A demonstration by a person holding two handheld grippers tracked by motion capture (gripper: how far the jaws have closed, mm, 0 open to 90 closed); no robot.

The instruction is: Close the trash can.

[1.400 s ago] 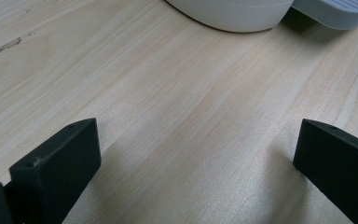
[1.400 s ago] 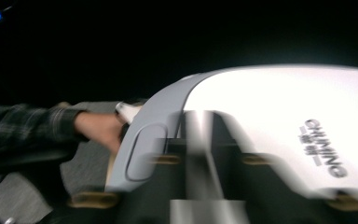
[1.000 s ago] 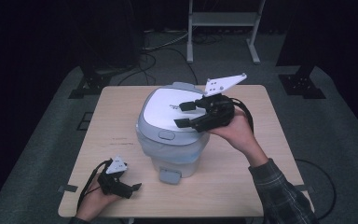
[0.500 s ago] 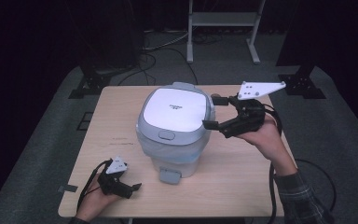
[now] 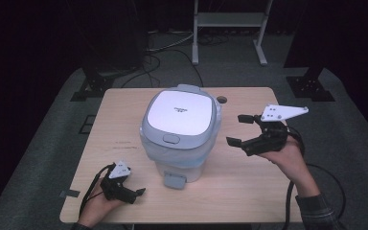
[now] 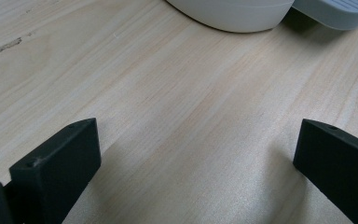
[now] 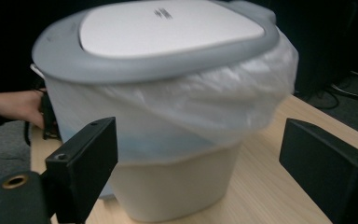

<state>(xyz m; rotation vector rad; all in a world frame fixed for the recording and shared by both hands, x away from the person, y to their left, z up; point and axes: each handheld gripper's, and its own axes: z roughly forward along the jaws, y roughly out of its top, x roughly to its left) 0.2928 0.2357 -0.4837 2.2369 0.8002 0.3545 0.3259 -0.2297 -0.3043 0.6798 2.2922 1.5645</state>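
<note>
A white pedal bin with a grey-rimmed shut lid and a plastic liner bag bunched under the rim stands mid-table. Its grey foot pedal points toward the front edge. My right gripper hangs open to the right of the bin, clear of it, jaws aimed at its side with nothing between them. My left gripper rests open on the tabletop at the front left, with the bin's base and pedal a little ahead of it.
The light wooden table has bare room on both sides of the bin. A small round hole sits behind the bin. Beyond the table are dark floor, cables and a metal stand.
My right gripper has drawn away from the bin lid, moving right and down toward the front. The lid is shut now. The left gripper has not moved.
</note>
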